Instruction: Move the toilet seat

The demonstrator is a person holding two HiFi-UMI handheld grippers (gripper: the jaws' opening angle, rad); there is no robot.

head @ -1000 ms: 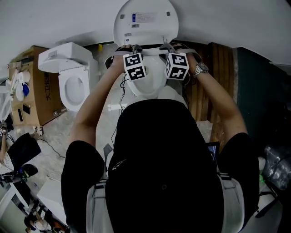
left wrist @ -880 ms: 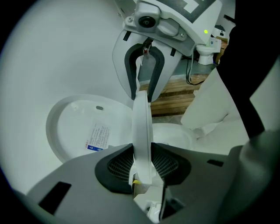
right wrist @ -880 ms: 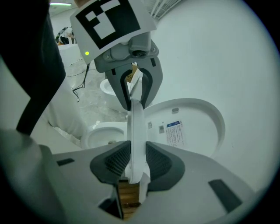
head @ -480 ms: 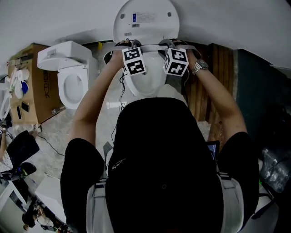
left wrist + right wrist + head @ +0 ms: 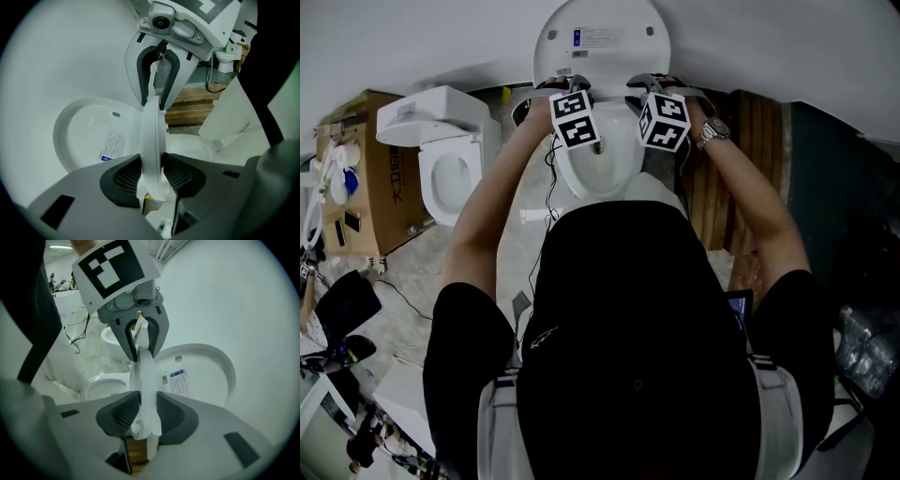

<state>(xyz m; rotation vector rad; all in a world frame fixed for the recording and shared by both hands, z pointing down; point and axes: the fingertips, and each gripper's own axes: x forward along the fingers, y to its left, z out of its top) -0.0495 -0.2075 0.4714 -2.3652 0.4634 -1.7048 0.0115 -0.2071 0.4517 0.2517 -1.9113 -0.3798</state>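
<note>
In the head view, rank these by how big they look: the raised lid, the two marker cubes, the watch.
1. Lid.
2. Left cube and right cube, about alike.
3. Watch, smallest.

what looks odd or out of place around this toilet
Nothing looks spilled or broken. The seat is lifted off the bowl, held by the left gripper, whose jaws have just been opening, and the right gripper. The setting is odd: a second toilet sits by a cardboard box, and a wood pallet stands alongside.
</note>
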